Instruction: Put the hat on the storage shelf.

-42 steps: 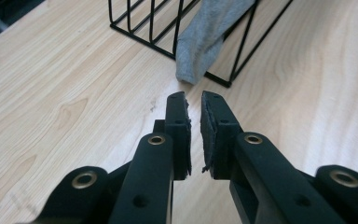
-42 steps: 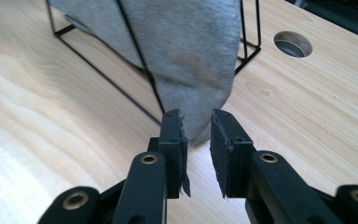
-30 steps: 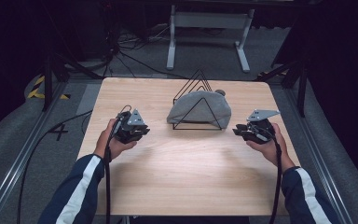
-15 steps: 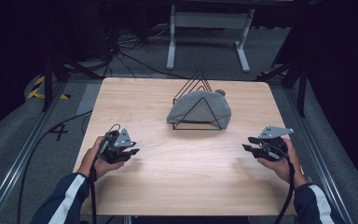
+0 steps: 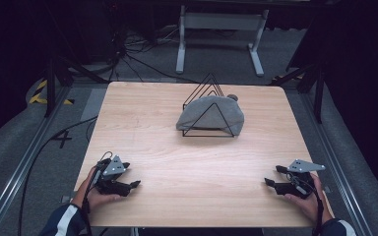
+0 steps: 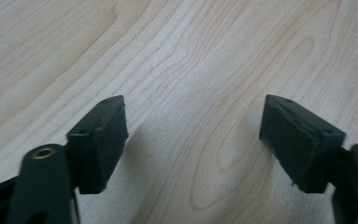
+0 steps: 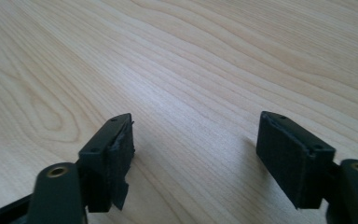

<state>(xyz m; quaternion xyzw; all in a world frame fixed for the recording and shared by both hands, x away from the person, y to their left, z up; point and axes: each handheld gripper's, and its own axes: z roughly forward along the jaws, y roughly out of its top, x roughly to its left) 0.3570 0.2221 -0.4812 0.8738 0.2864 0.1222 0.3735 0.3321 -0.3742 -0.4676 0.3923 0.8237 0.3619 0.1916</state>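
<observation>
A crumpled grey cloth [image 5: 210, 114] lies draped in a black wire triangular rack [image 5: 208, 108] at the far middle of the light wooden table [image 5: 192, 172]. Well apart from it, the left gripper [image 5: 128, 180] and right gripper [image 5: 273, 178] sit at the near corners, jaws just opened, nothing between them.
</observation>
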